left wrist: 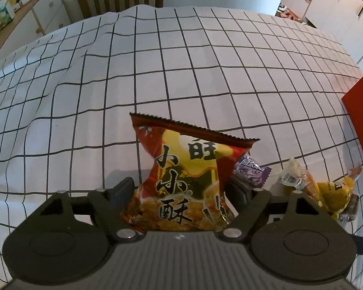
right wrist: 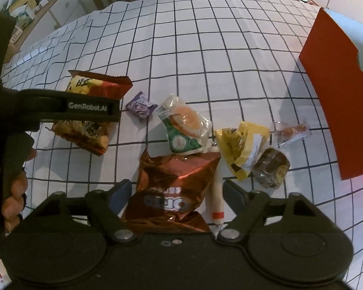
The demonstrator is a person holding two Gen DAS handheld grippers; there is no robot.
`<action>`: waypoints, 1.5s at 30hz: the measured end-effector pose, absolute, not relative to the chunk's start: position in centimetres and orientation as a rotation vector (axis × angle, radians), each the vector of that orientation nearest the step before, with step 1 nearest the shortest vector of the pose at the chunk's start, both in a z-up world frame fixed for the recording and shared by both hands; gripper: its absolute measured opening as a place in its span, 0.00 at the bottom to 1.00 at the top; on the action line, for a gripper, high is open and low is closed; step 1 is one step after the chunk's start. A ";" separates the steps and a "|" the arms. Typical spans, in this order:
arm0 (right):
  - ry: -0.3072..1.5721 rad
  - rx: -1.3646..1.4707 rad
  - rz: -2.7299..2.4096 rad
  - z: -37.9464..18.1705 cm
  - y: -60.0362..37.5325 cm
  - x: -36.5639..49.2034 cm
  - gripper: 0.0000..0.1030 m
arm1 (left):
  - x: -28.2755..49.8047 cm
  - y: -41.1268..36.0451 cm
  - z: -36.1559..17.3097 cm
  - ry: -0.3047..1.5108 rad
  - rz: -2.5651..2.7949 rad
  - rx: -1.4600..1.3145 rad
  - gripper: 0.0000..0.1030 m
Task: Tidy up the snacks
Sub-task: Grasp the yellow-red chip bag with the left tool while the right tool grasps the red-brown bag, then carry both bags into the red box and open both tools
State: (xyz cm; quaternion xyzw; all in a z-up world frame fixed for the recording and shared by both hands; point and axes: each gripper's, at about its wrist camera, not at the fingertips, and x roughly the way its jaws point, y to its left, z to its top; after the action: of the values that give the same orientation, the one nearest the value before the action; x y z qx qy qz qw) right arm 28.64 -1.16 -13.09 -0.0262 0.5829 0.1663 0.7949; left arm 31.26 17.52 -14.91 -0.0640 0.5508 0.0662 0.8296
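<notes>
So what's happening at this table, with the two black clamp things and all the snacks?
A person is sorting snacks with a hand-held gripper in each hand. The left gripper has its jaws on either side of a red and yellow rice cracker bag. The right gripper straddles a shiny red Oreo bag the same way. A purple candy, a wrapped bun and other snacks lie loose on the checked tablecloth. A red box stands at the right.
</notes>
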 end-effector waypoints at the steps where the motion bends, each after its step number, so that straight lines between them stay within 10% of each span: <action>1: 1.253 -0.054 0.361 -13.1 -1.1 28.6 0.71 | 31.2 17.5 -14.9 1.166 0.143 -0.134 0.76; 11: 1.229 -0.036 0.375 -12.3 -1.9 28.0 0.49 | 30.2 16.5 -13.7 1.155 0.164 -0.131 0.64; 45: 1.018 0.069 0.449 -0.2 -13.9 24.6 0.47 | 22.3 8.9 -0.5 1.049 0.051 -0.240 0.63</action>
State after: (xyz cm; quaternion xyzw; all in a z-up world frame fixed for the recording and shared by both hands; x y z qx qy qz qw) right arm 24.57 -13.88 -0.24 0.0328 0.4831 0.2129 0.8487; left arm 22.33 8.94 -0.47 -0.1144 0.4996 0.0244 0.8584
